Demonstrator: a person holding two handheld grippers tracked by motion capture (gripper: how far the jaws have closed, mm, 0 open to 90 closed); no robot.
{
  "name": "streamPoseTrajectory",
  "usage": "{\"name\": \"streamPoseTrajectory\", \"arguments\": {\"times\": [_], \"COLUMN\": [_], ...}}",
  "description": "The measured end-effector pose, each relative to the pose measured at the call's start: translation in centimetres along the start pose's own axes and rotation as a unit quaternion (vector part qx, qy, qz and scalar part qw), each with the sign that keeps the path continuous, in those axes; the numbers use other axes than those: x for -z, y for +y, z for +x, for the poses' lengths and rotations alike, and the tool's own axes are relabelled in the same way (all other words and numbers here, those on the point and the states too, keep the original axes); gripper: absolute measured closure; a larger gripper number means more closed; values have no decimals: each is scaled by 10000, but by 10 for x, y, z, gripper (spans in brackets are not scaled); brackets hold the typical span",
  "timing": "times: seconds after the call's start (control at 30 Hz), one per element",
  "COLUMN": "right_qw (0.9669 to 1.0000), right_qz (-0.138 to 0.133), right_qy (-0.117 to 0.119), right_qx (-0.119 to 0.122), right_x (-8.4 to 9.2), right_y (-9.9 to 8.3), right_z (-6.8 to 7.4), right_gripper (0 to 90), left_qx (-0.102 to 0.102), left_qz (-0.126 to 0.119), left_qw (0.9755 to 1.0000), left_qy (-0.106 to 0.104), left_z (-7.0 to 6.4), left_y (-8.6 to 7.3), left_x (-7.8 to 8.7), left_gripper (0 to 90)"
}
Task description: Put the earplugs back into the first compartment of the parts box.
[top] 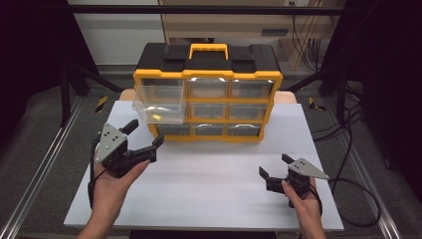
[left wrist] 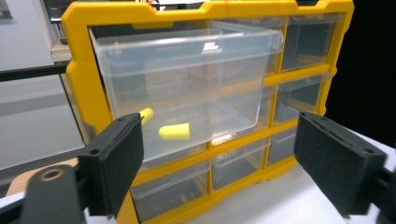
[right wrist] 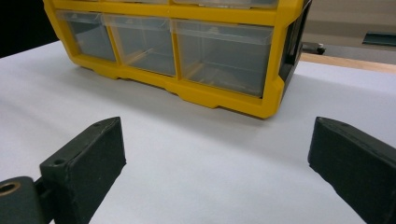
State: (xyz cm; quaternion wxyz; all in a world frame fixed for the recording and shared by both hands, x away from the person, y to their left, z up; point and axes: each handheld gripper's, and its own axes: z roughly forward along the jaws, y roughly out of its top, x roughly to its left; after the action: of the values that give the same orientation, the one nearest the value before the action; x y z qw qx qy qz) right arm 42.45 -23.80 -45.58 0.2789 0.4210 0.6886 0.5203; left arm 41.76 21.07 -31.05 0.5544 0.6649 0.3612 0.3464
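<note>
Drawer left hanging out over the desk

Drawer [top: 160, 102], the clear top-left one of the yellow organiser [top: 207, 97], stood pulled well out of its slot with two yellow foam earplugs [left wrist: 173, 131] lying on its floor. Left tongs [top: 145, 133] were held just in front of and below it, jaws wide apart and gripping nothing. Right tongs [top: 273, 169] rested low over the white desk [top: 209, 184], well apart from the organiser, equally wide and empty. Judging from this, a careless upward nudge could tip the overhanging drawer or pull it free, spilling the earplugs; a skewed push could jam it in its frame
</note>
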Motion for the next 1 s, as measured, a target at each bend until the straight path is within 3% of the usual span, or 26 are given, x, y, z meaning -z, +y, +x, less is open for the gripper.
{"name": "streamPoseTrajectory", "arguments": {"times": [0.27, 0.43, 0.67, 1.0], "right_qw": [10000, 10000, 10000, 10000], "right_qz": [55, 27, 29, 13], "right_qy": [0, 1, -16, -75], "right_qx": [49, -12, -34, -61], "right_x": [1, 0, 4, 6], "right_y": [-3, -3, -8, -9], "right_z": [0, -4, -6, -9], "right_gripper": [45, 45, 45, 45], "left_qx": [96, 41, 168, 267], "left_qz": [-120, -40, 68, -73], "left_qw": [9999, 9999, 9994, 9988], "left_qy": [-4, 117, 287, 405], "left_z": [-6, -8, -9, -5], "left_y": [5, 4, 1, 0], "left_x": [-1, -4, -7, 1], "left_gripper": [259, 350, 426, 523]}}
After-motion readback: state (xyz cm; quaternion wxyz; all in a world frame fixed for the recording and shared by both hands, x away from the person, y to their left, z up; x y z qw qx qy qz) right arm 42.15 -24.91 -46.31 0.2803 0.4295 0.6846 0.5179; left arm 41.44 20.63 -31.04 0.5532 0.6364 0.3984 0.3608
